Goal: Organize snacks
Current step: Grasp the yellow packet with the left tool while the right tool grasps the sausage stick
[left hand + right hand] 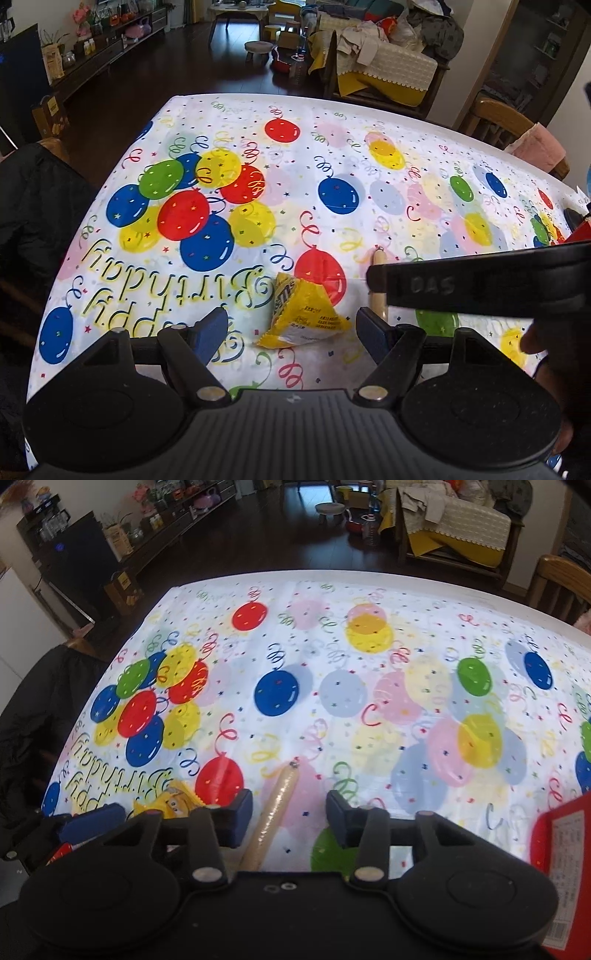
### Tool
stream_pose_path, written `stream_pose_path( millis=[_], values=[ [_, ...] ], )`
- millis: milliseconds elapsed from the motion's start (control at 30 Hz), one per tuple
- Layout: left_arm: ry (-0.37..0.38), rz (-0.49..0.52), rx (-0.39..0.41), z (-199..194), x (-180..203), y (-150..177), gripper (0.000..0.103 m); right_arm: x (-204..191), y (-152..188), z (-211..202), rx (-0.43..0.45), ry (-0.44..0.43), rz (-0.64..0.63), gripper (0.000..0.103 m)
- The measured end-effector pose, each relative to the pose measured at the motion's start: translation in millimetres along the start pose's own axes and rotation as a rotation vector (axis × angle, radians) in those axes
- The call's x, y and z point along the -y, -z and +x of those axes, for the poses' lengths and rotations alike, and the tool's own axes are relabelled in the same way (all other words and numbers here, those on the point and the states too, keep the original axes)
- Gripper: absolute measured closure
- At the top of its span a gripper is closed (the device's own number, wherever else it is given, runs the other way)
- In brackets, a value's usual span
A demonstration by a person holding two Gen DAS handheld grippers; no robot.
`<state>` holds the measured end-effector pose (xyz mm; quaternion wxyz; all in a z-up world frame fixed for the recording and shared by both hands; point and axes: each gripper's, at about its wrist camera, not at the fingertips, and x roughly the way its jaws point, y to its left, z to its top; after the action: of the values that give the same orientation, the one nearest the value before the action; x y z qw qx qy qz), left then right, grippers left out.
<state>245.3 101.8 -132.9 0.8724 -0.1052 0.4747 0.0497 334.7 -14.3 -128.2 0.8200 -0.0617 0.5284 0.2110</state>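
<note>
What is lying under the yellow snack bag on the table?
The yellow snack bag lies on the balloon-print tablecloth, partly over a red balloon and the "Birthday" lettering. Whether anything else lies beneath it cannot be seen; the bag covers that spot.

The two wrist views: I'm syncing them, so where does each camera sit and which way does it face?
Left wrist: on the left gripper, angled down at a yellow crinkled snack packet; fingers and right gripper show.
Right wrist: on the right gripper, angled down at a tan wrapped sausage stick; a left blue finger shows.
Shared: packet, stick, balloon-print tablecloth.
</note>
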Motion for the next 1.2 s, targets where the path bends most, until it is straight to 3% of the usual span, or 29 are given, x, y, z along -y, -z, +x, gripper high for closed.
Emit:
stream_pose_path(
  millis=[200, 400, 500, 833, 1200],
  values=[
    [0.014, 0.018, -0.018, 6.5, 3.1, 0.8, 0.052, -13.5, 2.8, 7.0, -0.002, 0.031, -0.073, 0.071],
    [0.02, 0.021, -0.01, 6.5, 2.5, 1.2, 0.058, -19.4, 6.2, 9.2, 0.01, 0.059, -0.109, 0.089],
    [0.018, 0.019, -0.009, 6.3, 0.8, 2.2, 0.062, -17.2, 8.6, 8.2, 0.018, 0.054, -0.102, 0.093],
    [0.013, 0.016, -0.014, -2.2, -3.2, 8.5, 0.07, -4.9, 21.7, -6.6, 0.03, 0.04, -0.059, 0.095],
    [0.026, 0.005, -0.006, -30.3, -3.4, 21.4, 0.07, -0.1, 46.7, -47.6, 0.054, -0.003, -0.014, 0.095]
  ],
)
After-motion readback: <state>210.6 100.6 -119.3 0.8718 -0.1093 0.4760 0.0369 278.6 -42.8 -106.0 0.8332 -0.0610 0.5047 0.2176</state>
